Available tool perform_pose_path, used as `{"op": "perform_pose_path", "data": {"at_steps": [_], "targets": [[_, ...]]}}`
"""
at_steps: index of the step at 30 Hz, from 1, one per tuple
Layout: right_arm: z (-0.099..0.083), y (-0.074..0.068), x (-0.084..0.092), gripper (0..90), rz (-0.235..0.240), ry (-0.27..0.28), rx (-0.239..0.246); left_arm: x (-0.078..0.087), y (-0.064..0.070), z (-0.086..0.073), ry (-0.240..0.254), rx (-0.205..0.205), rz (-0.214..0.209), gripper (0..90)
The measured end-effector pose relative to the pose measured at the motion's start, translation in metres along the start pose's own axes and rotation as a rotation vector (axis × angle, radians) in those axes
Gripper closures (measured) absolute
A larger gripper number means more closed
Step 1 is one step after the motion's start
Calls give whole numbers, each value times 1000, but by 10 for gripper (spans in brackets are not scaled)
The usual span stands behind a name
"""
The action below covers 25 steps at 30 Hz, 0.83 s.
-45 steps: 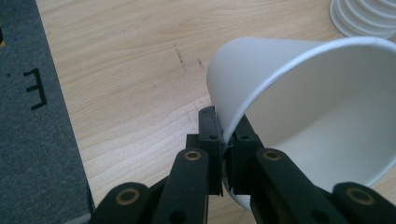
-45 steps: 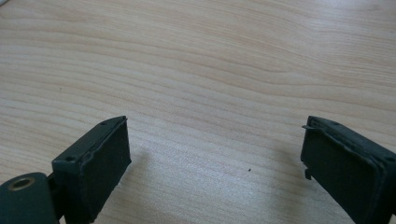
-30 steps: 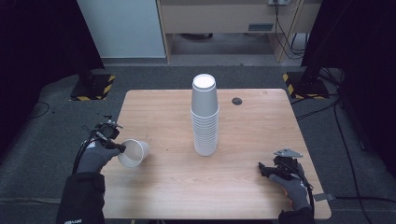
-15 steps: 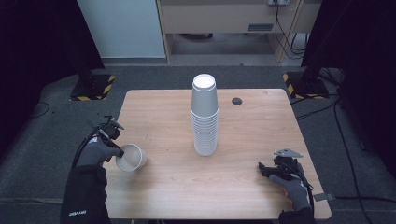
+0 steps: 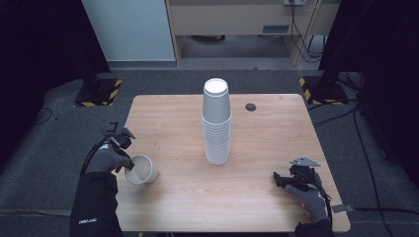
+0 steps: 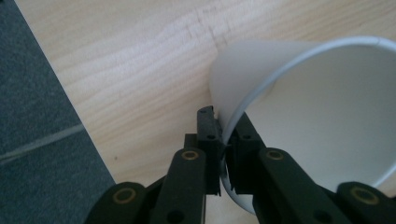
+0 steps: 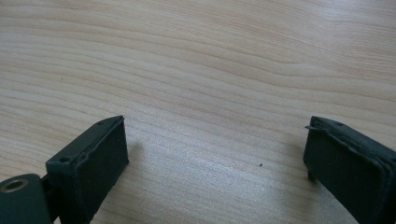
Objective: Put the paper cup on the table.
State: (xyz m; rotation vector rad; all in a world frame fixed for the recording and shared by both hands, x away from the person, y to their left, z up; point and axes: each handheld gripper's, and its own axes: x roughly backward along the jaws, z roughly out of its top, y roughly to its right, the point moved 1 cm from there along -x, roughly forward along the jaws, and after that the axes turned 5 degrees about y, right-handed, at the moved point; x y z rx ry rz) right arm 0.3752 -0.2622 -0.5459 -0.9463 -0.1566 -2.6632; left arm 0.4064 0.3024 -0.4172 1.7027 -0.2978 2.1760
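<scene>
Lowered since a second ago, the single white paper cup [image 5: 141, 170] that hung tilted off the table's left edge now sits at the near left of the light wooden table [image 5: 257, 197], its open mouth turned up and toward the camera in the high view. Its rim wall is pinched between the two black jaws of the left gripper [image 6: 223, 140], one jaw outside the cup and one inside, and the jaws stand nearly together on that thin wall. The gloved left hand [image 5: 106, 158] has come in over the table edge with it. Well apart, at the table's middle, stands the tall stack of upturned white paper cups [image 5: 216, 123], with a small dark round disc [image 5: 251, 106] on the wood behind it to the right. At the near right corner the right gripper [image 7: 215, 154] lies low over bare wood where it was, jaws spread wide with nothing between them.
</scene>
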Motion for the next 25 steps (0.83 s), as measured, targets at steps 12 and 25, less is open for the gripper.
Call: {"op": "perform_pose_path", "data": {"at_steps": [12,25], "targets": [[0,0,0,66,0,0,1,-7,-1,-6,198,10,-25,735],[0,0,0,61,4,-5,-1,15,-1,-31,740,36,16,324]]}}
